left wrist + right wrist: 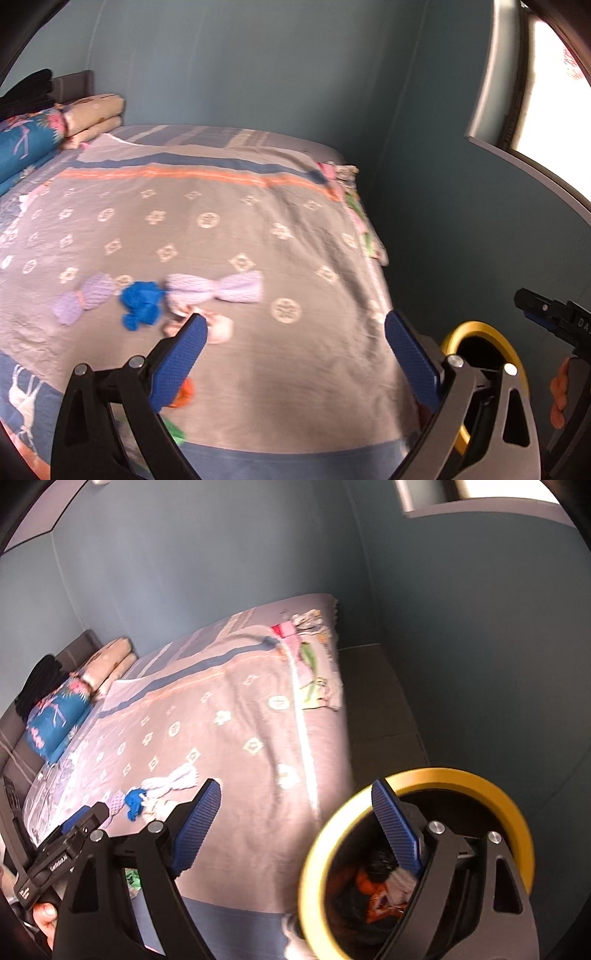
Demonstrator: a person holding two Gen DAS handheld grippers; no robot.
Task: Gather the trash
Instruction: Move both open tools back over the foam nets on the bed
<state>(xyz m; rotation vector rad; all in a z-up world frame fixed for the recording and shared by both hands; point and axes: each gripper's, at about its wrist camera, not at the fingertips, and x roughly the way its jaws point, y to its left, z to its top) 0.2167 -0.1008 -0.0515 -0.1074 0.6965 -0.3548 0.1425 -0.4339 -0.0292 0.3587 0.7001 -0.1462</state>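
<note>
Both grippers are being held released over the bed, nothing between the jaws.

The left gripper and right gripper are being kept spread wide. Trash is lying scattered on the bed; a bin with a yellow rim is standing beside it, scraps seen inside.
</note>
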